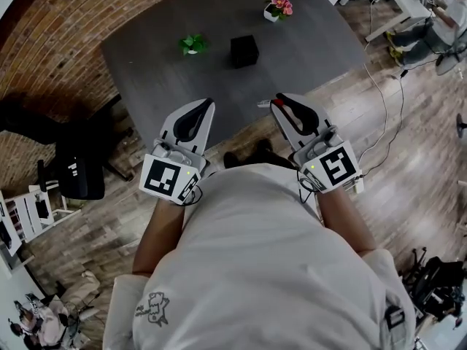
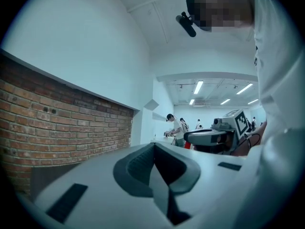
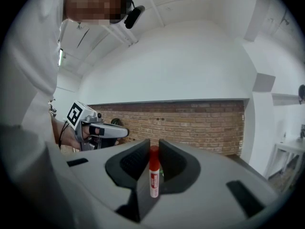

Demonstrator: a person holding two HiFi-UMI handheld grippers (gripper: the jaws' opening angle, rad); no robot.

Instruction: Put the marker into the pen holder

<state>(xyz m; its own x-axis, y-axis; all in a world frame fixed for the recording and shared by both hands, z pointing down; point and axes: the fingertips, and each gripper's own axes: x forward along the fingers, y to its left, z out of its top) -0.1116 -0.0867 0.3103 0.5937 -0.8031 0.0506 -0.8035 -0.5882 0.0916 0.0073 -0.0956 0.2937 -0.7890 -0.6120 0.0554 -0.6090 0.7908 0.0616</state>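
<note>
1. Grey table (image 1: 146, 64), head view: it bears a black holder (image 1: 244, 51) near its middle. A green plant (image 1: 193, 44) is just left of the holder, and pink flowers (image 1: 278, 8) stand toward the far edge.
2. Right gripper (image 1: 281, 102): I hold it level, its tips over the table's near edge. My jaws stand partly apart and pinch the marker (image 3: 153, 175) between their dark pads.
3. Marker, right gripper view: it stands upright, crosswise to my jaws. The red cap is uppermost and reaches about level with the jaw tips. The white body with its red label hangs below the pads.
4. Marker and holder: well apart. The holder sits farther in on the table, ahead of my right gripper and a little to its left.
5. Left gripper (image 1: 203, 104): level, beside the right one, also at the table's near edge. In the left gripper view my jaws meet tip to tip with nothing between them.
6. Cross views: the left gripper shows at the left of the right gripper view, and the right gripper at the right of the left gripper view. Each has its marker cube at the rear.
7. Brick wall (image 3: 190, 120): it runs behind the table in both gripper views.
</note>
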